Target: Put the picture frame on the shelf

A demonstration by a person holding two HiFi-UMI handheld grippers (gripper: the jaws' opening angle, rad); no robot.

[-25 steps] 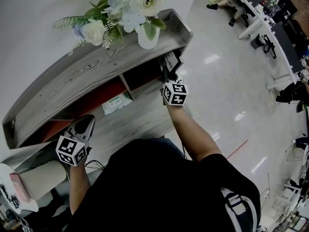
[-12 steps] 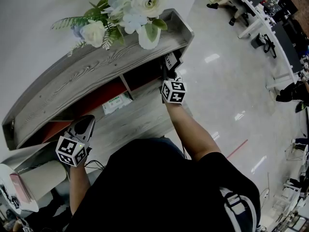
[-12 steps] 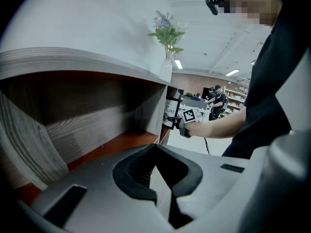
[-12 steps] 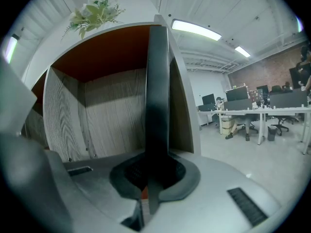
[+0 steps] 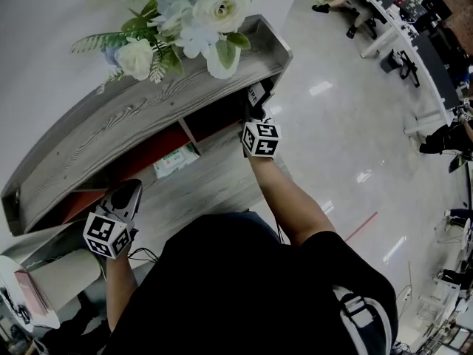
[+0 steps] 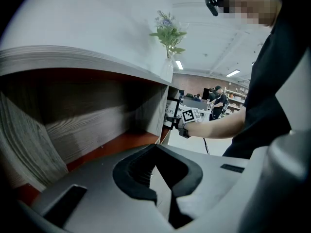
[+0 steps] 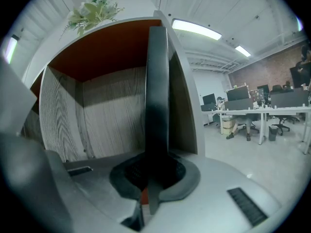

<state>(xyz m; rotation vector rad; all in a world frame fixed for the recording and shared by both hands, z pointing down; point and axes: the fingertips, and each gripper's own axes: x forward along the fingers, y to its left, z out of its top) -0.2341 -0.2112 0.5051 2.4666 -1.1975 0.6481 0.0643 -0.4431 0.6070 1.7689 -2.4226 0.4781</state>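
Picture frame (image 5: 257,93), thin, black-edged with a pale printed face: held upright and edge-on in the right gripper (image 7: 151,178), whose jaws are clamped tight on its lower edge. It sits just right of centre in the head view, at the mouth of the right-hand compartment of the grey wood-grain shelf unit with red-orange lining (image 5: 111,128). It is not yet set down; whether its base touches the compartment floor cannot be told. The left gripper (image 6: 163,178), lower left of the head view, has its jaws drawn nearly together on nothing, near the unit's left end. Risks, as judged: the frame stands close beside the grey side panel (image 7: 183,106), so a small drift rightward would knock it on that edge and twist it in the pinch. The hold is low and narrow, so the tall frame could pivot. If let go this near the lip and unpropped, it would likely tip out onto the glossy floor (image 5: 347,124). A hard bump might also shake the white vase of pale flowers (image 5: 222,56) on top.
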